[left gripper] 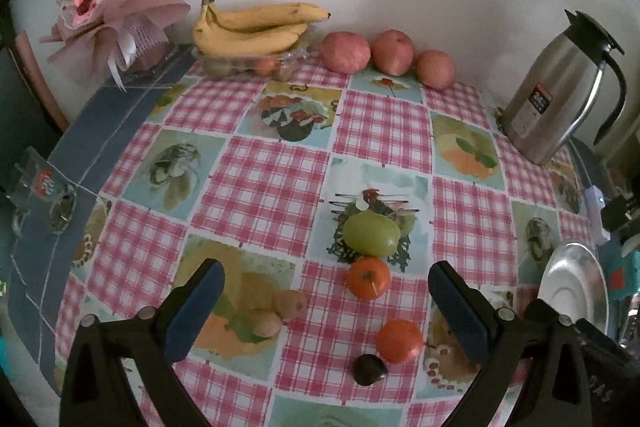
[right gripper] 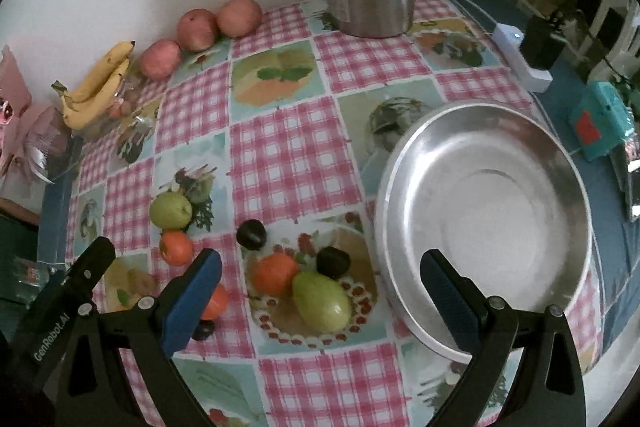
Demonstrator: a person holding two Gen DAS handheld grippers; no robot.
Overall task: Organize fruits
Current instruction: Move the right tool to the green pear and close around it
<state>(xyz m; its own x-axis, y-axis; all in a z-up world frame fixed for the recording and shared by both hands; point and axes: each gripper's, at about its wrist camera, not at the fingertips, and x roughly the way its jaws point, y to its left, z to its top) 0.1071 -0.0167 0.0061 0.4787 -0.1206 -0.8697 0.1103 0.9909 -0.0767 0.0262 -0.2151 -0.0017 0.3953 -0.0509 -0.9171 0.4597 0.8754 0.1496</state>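
My left gripper (left gripper: 326, 273) is open and empty above the checked tablecloth. Ahead of it lie a green fruit (left gripper: 372, 233), two orange fruits (left gripper: 368, 277) (left gripper: 399, 341) and a dark plum (left gripper: 370, 369). My right gripper (right gripper: 320, 263) is open and empty. Between its fingers lie a green pear (right gripper: 322, 301), an orange (right gripper: 276, 273) and a dark plum (right gripper: 333, 262); another plum (right gripper: 251, 234) lies just beyond. An empty steel plate (right gripper: 560, 163) lies at the right, also in the left wrist view (left gripper: 576, 287).
Three red apples (left gripper: 346, 51) and a banana bunch (left gripper: 256, 27) on a clear tray line the back wall. A steel jug (left gripper: 560, 87) stands back right, a pink bouquet (left gripper: 112, 3) back left. A glass (left gripper: 44, 195) sits at the left edge.
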